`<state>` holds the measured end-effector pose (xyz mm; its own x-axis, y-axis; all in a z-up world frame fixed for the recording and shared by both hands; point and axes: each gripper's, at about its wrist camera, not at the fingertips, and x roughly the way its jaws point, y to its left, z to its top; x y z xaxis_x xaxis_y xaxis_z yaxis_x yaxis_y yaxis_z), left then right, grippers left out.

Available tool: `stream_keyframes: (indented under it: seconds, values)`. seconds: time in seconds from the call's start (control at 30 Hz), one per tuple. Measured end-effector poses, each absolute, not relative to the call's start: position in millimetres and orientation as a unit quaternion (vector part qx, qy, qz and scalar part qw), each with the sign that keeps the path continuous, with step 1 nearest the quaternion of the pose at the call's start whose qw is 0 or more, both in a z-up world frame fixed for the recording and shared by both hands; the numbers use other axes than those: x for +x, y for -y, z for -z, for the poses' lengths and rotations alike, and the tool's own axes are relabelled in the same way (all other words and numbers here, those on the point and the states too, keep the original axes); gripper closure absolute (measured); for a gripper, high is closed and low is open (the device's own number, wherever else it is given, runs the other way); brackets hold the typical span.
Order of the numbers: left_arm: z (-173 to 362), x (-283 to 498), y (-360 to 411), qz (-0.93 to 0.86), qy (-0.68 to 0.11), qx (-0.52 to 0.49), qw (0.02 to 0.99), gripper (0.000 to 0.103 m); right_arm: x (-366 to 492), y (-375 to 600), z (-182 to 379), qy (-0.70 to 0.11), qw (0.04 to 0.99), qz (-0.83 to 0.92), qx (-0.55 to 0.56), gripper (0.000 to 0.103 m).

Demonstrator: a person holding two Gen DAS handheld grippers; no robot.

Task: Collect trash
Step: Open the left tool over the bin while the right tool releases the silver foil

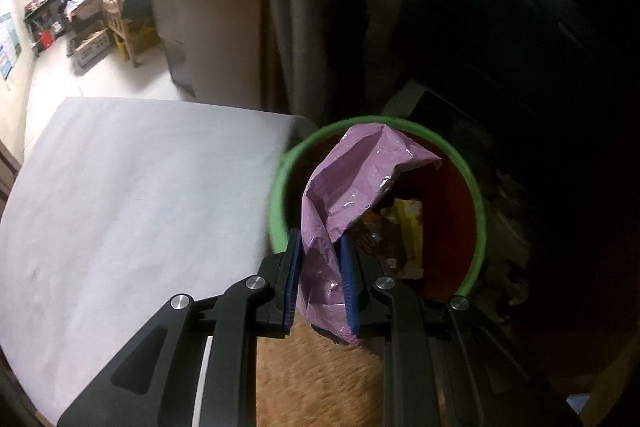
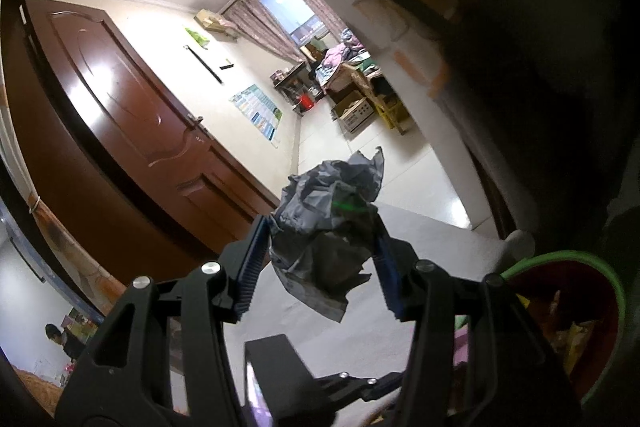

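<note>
My left gripper (image 1: 320,247) is shut on a crumpled pink plastic wrapper (image 1: 352,183), which hangs over the mouth of a red bin with a green rim (image 1: 276,187). Yellow and brown wrappers (image 1: 404,235) lie inside the bin. My right gripper (image 2: 320,231) is shut on a crumpled grey plastic bag (image 2: 324,219), held up above the white table (image 2: 432,239). The same bin (image 2: 608,279) shows at the right edge of the right wrist view, below and right of that gripper. Part of the left gripper's black frame (image 2: 280,367) sits low in the right wrist view.
A white table top (image 1: 132,195) lies left of the bin. A grey curtain (image 1: 300,7) and dark clutter stand behind and right of it. A brown door (image 2: 132,115) and a cluttered far room (image 2: 352,87) lie beyond. A person (image 2: 60,343) sits at the far lower left.
</note>
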<state>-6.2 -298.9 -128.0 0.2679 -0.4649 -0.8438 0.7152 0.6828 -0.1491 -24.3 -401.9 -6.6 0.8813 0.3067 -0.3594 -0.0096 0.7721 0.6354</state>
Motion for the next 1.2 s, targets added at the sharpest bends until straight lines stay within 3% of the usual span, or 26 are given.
stream_keyframes:
  seconds: [0.1, 0.17, 0.2, 0.4, 0.47, 0.83, 1.13, 1.2]
  values:
    - [129, -10, 310, 0.391, -0.480, 0.130, 0.774, 0.080, -31, 410, 6, -0.226, 0.916, -0.070, 0.325, 0.053]
    - [128, -17, 317, 0.401, -0.476, 0.134, 0.771, 0.055, -33, 416, 6, -0.226, 0.916, -0.060, 0.327, 0.053]
    - [127, -19, 319, 0.406, -0.473, 0.133, 0.771, 0.050, -34, 417, 7, -0.225, 0.916, -0.057, 0.327, 0.053]
    - [115, -24, 308, 0.404, -0.455, 0.131, 0.783, 0.043, -34, 417, 10, -0.233, 0.914, -0.050, 0.328, 0.053]
    - [110, -21, 294, 0.391, -0.451, 0.120, 0.793, 0.036, -32, 413, 11, -0.237, 0.913, -0.052, 0.328, 0.053]
    - [76, 4, 204, 0.295, -0.417, 0.062, 0.858, 0.030, -19, 389, 33, -0.273, 0.902, -0.059, 0.330, 0.054]
    - [59, 3, 191, 0.286, -0.386, 0.049, 0.876, 0.028, -49, 404, 73, -0.323, 0.888, 0.026, 0.326, 0.053]
    - [55, 3, 190, 0.285, -0.382, 0.047, 0.878, 0.028, -55, 405, 78, -0.335, 0.887, 0.054, 0.313, 0.050]
